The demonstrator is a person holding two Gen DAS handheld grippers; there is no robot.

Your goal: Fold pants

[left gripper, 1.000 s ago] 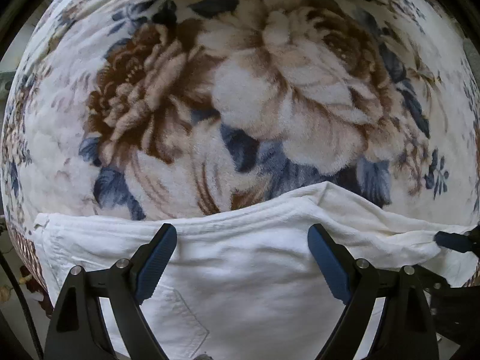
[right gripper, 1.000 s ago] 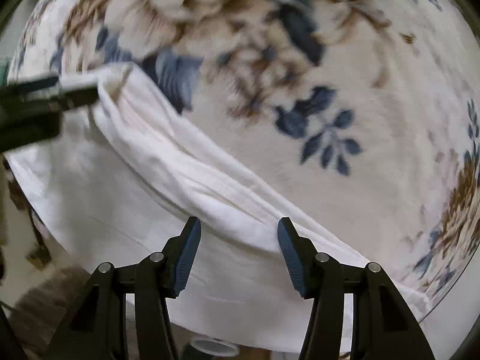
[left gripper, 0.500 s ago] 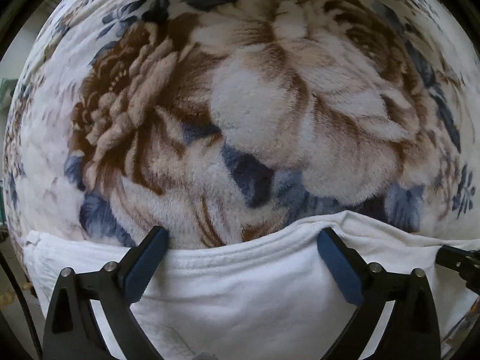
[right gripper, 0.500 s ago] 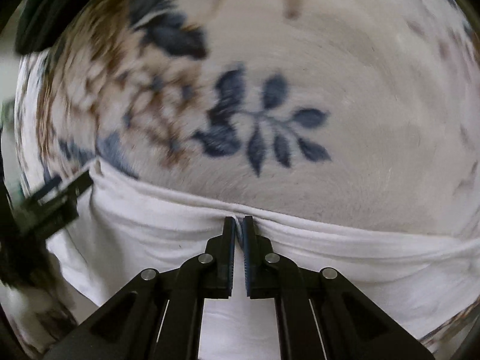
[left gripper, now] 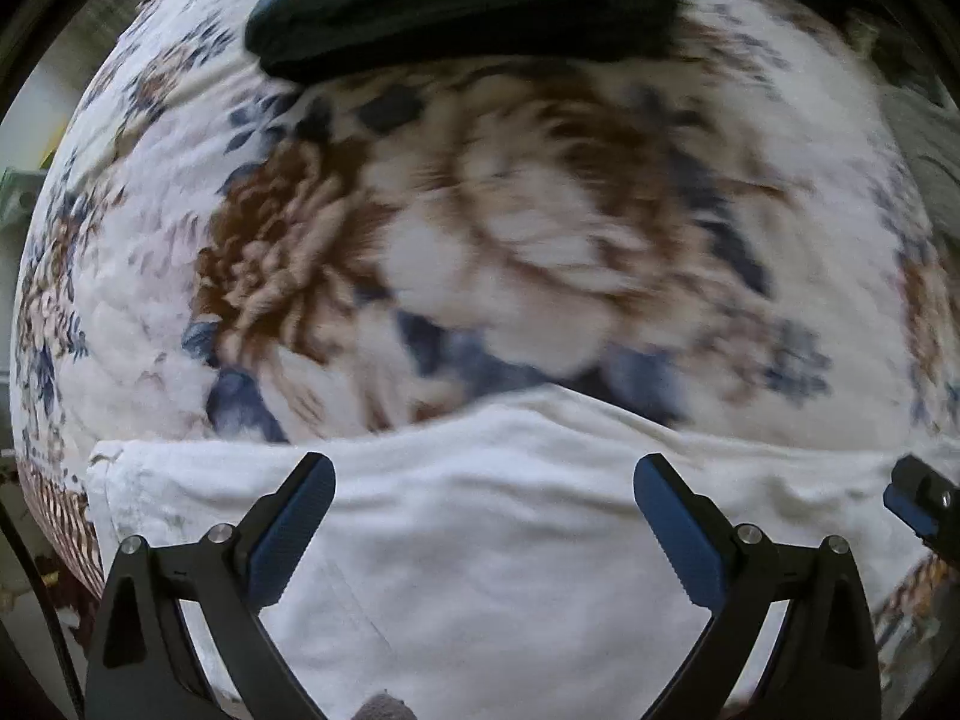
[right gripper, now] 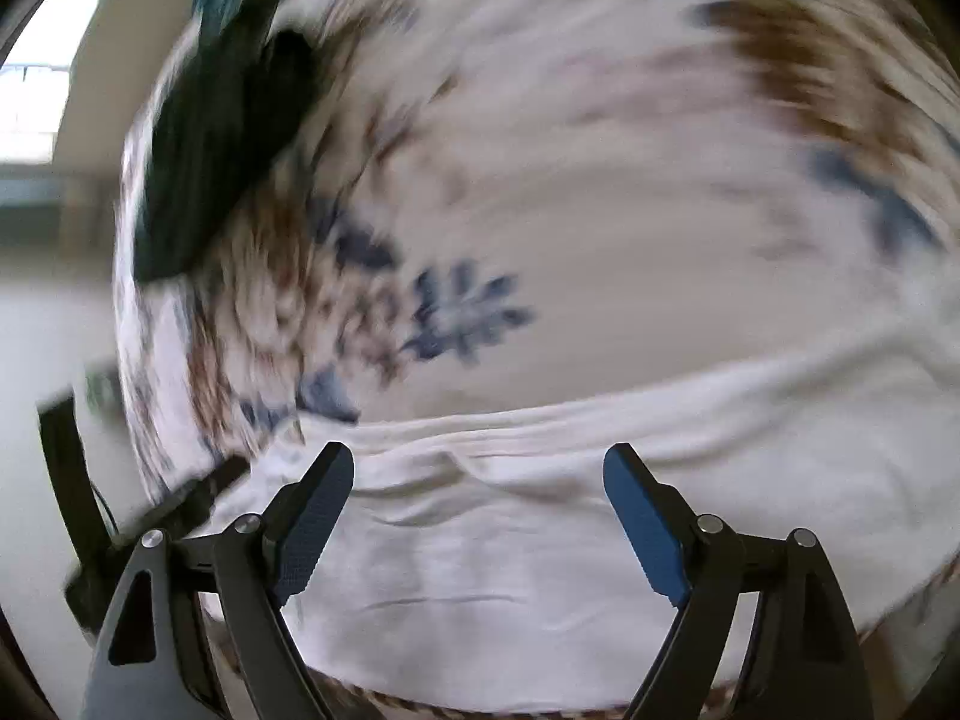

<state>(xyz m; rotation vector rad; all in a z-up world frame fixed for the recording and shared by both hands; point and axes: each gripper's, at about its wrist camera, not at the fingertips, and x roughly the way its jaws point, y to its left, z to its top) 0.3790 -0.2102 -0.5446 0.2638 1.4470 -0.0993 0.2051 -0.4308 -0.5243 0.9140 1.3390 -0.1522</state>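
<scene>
The white pants (left gripper: 480, 540) lie folded on a floral blanket (left gripper: 480, 240) patterned with brown flowers and blue leaves, filling the lower part of both wrist views. Their upper folded edge runs across each picture just above the fingertips. In the left wrist view a seam runs across the cloth below that edge. The left tool (left gripper: 483, 474) stands wide over the pants, with nothing between its blue pads. The right tool (right gripper: 479, 468) also stands wide; its jaws have just been opening, and only flat cloth shows beneath them, not gripped. The right wrist view is heavily blurred. A dark green garment (left gripper: 468, 6) lies on the blanket at its far edge, well apart from the pants. The right tool's blue tip also shows at the right border of the left wrist view
</scene>
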